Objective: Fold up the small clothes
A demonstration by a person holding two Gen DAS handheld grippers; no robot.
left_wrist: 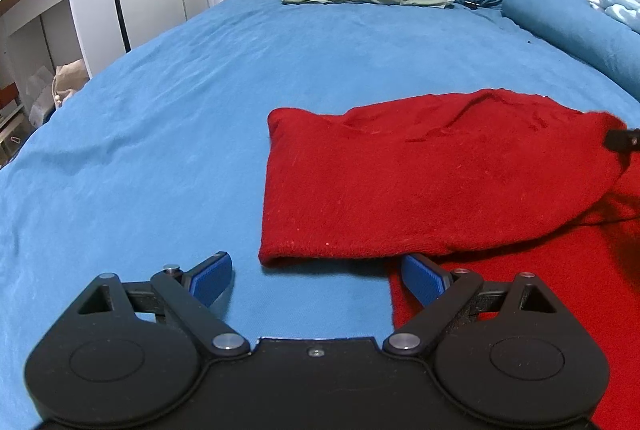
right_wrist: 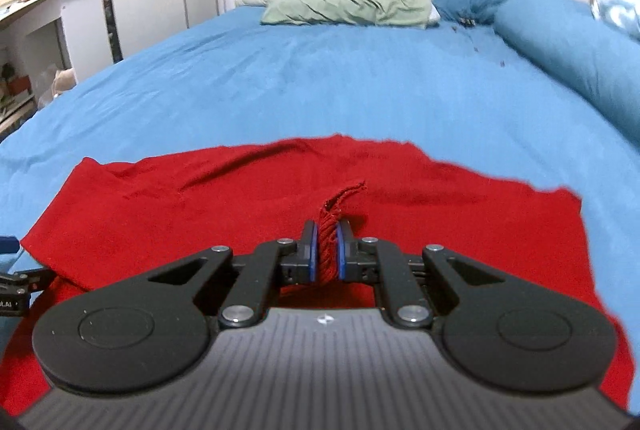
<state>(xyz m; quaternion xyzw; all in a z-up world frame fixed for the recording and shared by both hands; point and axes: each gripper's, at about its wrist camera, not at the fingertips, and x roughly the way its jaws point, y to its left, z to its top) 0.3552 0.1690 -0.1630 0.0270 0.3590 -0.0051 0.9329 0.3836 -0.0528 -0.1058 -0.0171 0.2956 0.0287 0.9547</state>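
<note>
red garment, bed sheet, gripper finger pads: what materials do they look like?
Red garment: looks like knit fabric, matte and fuzzy; ribbed, yarn-like strands show where the right gripper pinches it.
Bed sheet: likely woven cotton or similar, matte, soft shallow wrinkles.
Finger pads on the open left gripper: blue, finely ribbed, probably rubber or soft plastic on black matte plastic linkages.

Left tongs (left_wrist: pixel 318 280) spread wide and empty; right tongs (right_wrist: pixel 327 250) pinched nearly closed
</note>
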